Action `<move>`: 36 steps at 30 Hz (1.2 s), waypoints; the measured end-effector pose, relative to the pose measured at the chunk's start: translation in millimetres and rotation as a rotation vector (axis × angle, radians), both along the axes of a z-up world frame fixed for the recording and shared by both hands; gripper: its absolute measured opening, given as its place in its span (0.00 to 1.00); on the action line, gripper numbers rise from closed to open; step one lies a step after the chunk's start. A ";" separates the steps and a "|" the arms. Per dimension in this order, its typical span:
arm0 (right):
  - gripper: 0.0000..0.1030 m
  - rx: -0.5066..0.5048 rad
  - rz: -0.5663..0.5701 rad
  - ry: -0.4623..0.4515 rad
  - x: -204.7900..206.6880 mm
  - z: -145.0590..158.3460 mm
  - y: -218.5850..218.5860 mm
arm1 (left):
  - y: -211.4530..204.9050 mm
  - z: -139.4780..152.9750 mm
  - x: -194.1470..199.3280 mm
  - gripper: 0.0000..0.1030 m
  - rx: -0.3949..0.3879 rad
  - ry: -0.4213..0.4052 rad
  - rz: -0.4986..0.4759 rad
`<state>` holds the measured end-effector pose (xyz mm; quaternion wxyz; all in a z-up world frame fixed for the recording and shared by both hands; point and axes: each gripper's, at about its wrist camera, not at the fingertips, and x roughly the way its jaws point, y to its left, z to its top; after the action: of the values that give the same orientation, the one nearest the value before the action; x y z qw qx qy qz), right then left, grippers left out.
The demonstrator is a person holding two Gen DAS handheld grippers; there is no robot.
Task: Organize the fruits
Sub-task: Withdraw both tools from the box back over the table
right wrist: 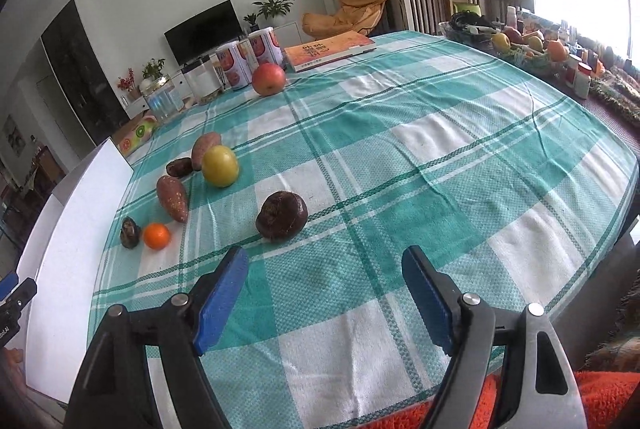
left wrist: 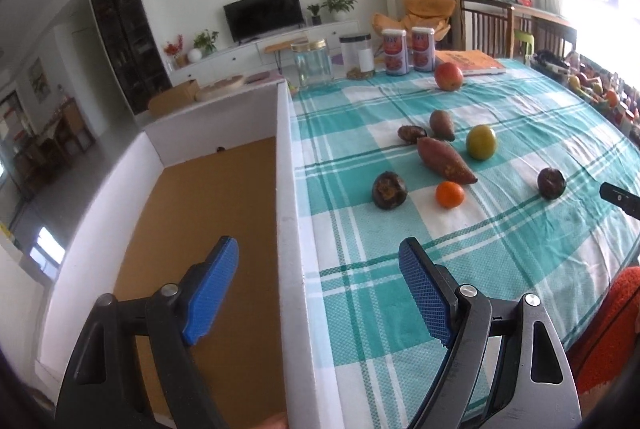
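I see a teal-and-white checked tablecloth point(right wrist: 400, 157) under the fruit: a red apple point(right wrist: 269, 79), a yellow-green fruit point(right wrist: 220, 165), a small orange tangerine point(right wrist: 157, 235), reddish-brown sweet potatoes point(right wrist: 173, 197) and dark brown wrinkled fruits point(right wrist: 281, 215). My white box point(left wrist: 286, 165) has a tan floor. Gripper pads point(right wrist: 222, 299) are blue.
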<state>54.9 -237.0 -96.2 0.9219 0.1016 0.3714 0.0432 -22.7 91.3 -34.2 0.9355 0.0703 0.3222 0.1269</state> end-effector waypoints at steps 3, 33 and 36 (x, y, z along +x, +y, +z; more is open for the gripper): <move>0.85 -0.025 -0.012 -0.028 -3.8 3.5 2.5 | -31.0 23.7 -13.0 0.87 0.070 -0.146 -0.075; 0.89 -0.011 -0.029 -0.032 -5.1 3.7 -1.1 | -89.0 -110.3 79.8 0.90 -0.261 0.214 -0.268; 0.89 -0.012 -0.030 -0.033 -5.2 3.8 -1.1 | -90.3 -110.4 80.1 0.90 -0.251 0.216 -0.266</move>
<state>49.7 -238.2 -92.4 0.9290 0.1009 0.3548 0.0290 57.4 1.0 -144.6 0.9054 0.0083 0.4217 -0.0473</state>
